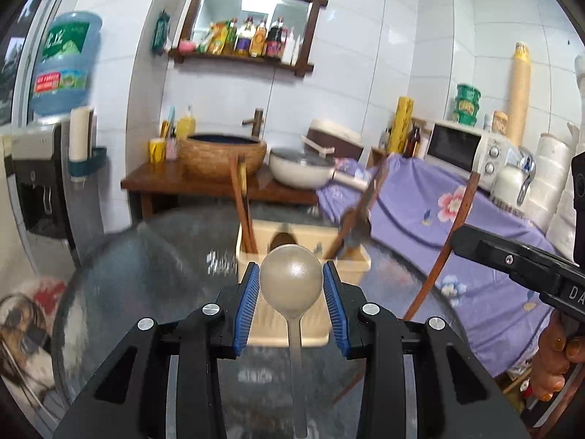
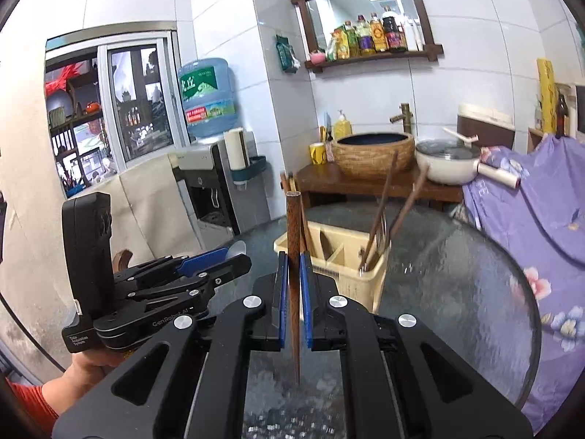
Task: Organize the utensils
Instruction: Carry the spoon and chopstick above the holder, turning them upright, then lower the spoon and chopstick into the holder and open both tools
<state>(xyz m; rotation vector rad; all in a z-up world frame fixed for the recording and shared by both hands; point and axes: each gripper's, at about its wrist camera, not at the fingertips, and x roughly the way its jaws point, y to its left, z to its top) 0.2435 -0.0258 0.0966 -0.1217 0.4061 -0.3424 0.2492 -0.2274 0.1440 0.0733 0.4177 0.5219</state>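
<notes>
Right wrist: right hand-held gripper (image 2: 291, 292) pinches chopstick (image 2: 293, 256) before caddy (image 2: 351, 278) rim; left's state unclear.

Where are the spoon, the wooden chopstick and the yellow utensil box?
spoon (image 1: 291, 278): left wrist view, on its bowl.
wooden chopstick (image 2: 293, 241): right wrist view, on its upper shaft.
yellow utensil box (image 2: 351, 281): right wrist view, on its front wall.

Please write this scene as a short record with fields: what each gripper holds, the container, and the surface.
left gripper: shut on the metal spoon, bowl end up
right gripper: shut on a wooden chopstick, held upright
container: beige utensil holder with compartments, already holding chopsticks and other utensils
surface: round glass table
task state: spoon and chopstick not yet in the holder
</notes>
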